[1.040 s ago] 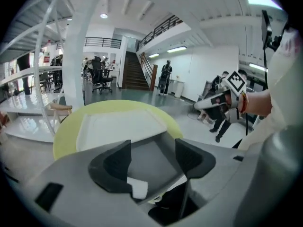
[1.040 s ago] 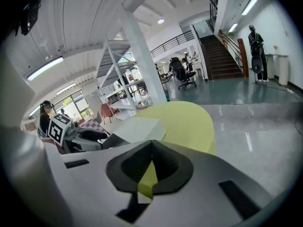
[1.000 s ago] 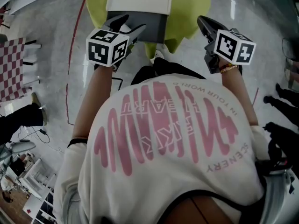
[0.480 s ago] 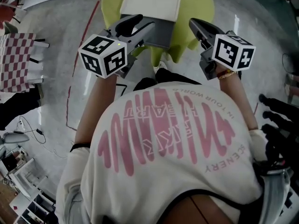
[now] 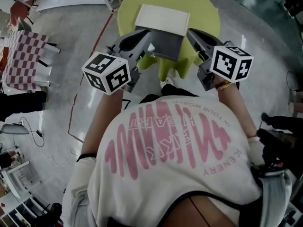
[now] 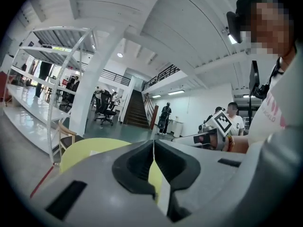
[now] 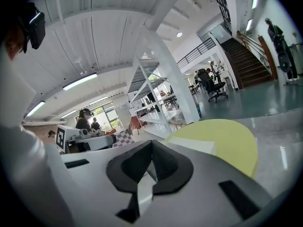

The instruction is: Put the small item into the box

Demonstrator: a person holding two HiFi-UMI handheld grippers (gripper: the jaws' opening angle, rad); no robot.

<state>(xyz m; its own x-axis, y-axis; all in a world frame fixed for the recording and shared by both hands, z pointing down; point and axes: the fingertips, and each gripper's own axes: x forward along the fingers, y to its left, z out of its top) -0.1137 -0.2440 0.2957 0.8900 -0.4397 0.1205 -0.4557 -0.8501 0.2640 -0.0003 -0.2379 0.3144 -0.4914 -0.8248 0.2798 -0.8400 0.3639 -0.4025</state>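
Observation:
A grey box (image 5: 168, 44) stands open on a round yellow-green table (image 5: 203, 13), its white lid (image 5: 162, 19) lying behind it. My left gripper (image 5: 144, 38) hovers at the box's near left corner, jaws shut with only a hairline slit (image 6: 153, 150) and nothing between them. My right gripper (image 5: 191, 33) hangs at the box's near right corner, also shut and empty (image 7: 150, 148). I cannot make out any small item. The right gripper view shows the table (image 7: 227, 141) and the lid (image 7: 191, 145) just ahead.
A person's white T-shirt with pink print (image 5: 175, 145) fills the lower head view. A red-and-white checkered piece (image 5: 21, 60) lies on the floor at left, with cables (image 5: 33, 136) near it. White shelving (image 6: 52, 79) and office chairs (image 6: 106, 110) stand further off.
Both grippers have come forward to the box's near corners as the table drew closer. The left gripper's jaws, spread a second ago, have closed together.

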